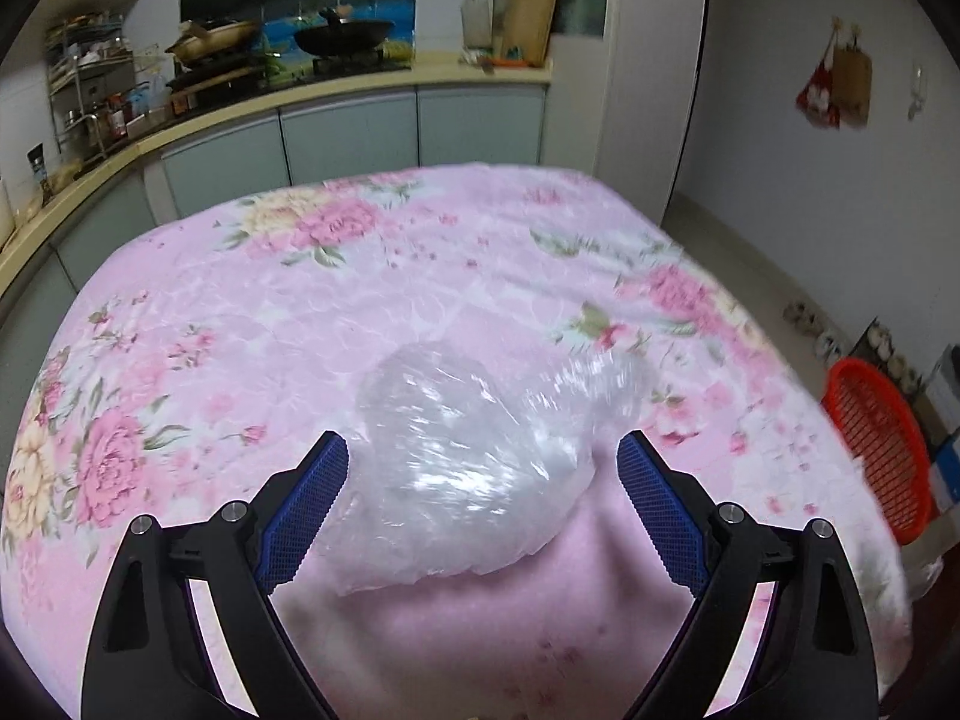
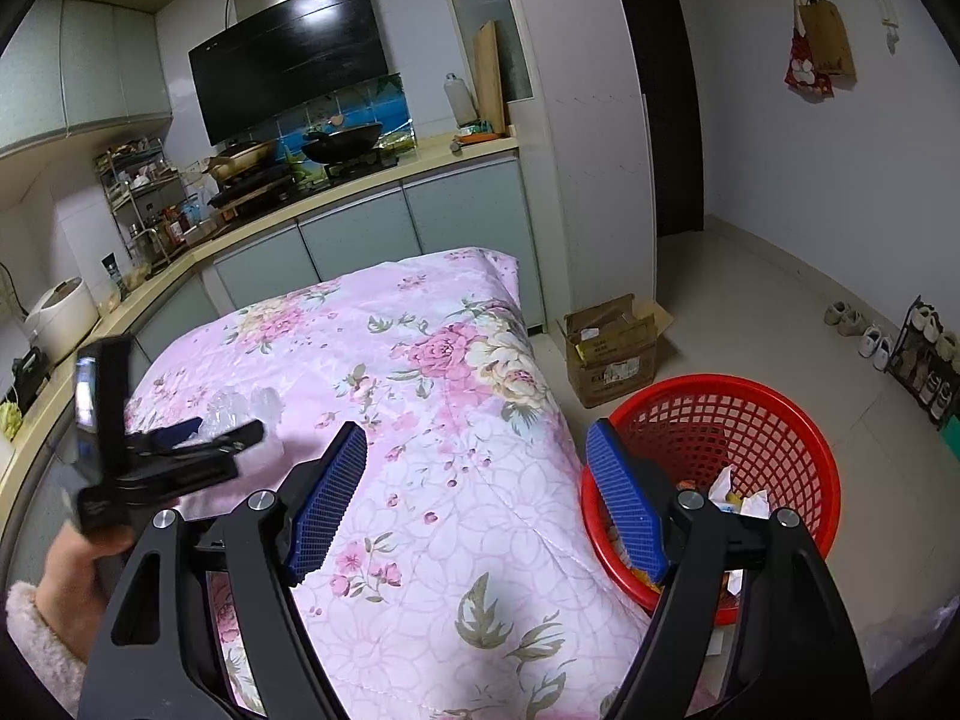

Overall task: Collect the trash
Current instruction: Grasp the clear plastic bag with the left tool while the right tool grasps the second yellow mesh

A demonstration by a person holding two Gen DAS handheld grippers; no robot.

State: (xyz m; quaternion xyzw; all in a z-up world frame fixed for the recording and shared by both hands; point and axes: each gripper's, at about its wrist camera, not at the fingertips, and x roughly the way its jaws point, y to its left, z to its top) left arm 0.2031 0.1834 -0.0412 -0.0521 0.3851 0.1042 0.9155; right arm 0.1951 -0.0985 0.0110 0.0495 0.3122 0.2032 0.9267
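The crumpled clear plastic bag (image 1: 474,468) lies on the floral-covered table (image 1: 240,312), well apart from the red basket (image 2: 750,420); left gripper (image 1: 483,459) fingers spread wide around it, not pressing; right gripper (image 2: 477,450) fingers open, empty; risk: slick film may slip free on closing, or the fingers pinch the cover.

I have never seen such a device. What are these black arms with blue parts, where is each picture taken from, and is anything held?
No robot here: a person carries a hand-held gripper in each hand, each with a camera looking along its two fingers. The left gripper, seen from its own camera, stands open around a crumpled clear plastic bag lying on the pink floral quilt; it is not gripped yet. The right gripper is open and empty. Beside the quilt stands a red basket holding paper scraps.
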